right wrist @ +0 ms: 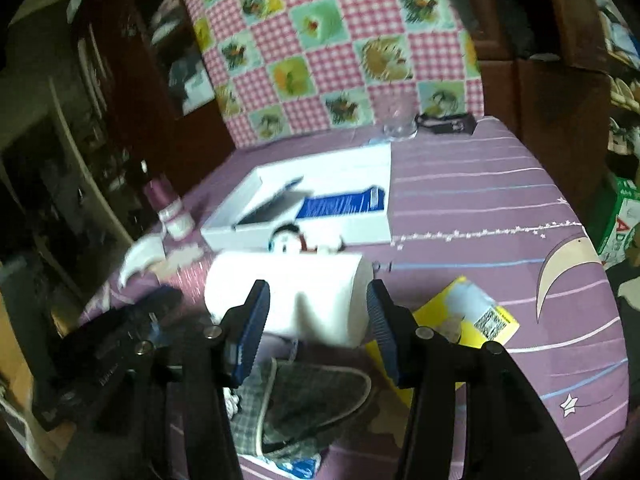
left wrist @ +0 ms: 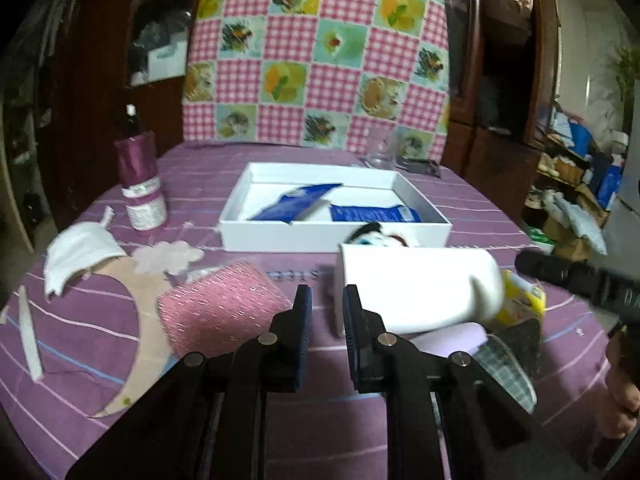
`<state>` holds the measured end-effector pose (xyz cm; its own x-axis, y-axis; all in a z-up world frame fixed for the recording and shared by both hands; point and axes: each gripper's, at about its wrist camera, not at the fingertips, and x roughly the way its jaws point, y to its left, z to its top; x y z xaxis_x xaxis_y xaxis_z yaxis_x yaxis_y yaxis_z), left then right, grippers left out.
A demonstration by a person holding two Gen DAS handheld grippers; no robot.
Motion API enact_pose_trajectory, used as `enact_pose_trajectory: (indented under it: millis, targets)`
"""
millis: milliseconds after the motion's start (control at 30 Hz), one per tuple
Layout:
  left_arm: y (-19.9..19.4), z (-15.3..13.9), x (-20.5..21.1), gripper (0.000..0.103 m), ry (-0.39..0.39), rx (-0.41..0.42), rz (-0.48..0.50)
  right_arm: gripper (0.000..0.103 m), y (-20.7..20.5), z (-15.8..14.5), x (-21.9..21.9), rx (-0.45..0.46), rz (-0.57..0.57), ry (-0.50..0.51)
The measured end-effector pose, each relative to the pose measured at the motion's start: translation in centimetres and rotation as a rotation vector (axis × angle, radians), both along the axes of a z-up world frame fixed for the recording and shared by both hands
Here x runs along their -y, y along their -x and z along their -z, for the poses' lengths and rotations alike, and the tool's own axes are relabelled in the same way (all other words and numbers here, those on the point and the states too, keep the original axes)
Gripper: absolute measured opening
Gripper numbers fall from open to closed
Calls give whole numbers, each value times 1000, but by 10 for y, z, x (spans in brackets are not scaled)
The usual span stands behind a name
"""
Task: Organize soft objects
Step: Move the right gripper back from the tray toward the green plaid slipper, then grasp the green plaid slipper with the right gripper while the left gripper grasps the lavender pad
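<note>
A white paper roll lies on its side on the purple tablecloth, in front of a white box that holds blue packets. A small plush toy peeks out behind the roll. My left gripper hovers just left of the roll's end, fingers a small gap apart with nothing between them. In the right wrist view my right gripper is open, its fingers either side of the roll and not pressing it. A pink sponge, a white face mask, a checked slipper and a yellow packet lie around.
A purple spray bottle stands at the left. A clear glass and a dark object stand at the table's far edge by the checked cushion. The left gripper's body shows at the right wrist view's left.
</note>
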<state>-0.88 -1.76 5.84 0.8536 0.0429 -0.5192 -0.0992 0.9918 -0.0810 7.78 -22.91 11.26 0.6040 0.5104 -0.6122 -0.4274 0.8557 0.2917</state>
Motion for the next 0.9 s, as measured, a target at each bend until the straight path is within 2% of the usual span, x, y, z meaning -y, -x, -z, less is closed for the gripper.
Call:
enact_pose_trajectory:
  millis: [133, 267, 400, 500, 900]
  targets:
    - [-2, 0, -7, 15, 57, -9, 24, 52, 6, 4, -8, 6, -28, 41]
    - [-4, 1, -2, 17, 57, -32, 56, 52, 13, -1, -3, 64, 13, 19]
    - [-2, 1, 1, 35, 64, -28, 81, 52, 12, -4, 5, 60, 38, -22]
    - [1, -1, 1, 42, 73, -15, 90, 52, 11, -3, 4, 29, 15, -55]
    - [-2, 1, 2, 42, 47, -38, 75, 52, 17, -2, -8, 18, -21, 20]
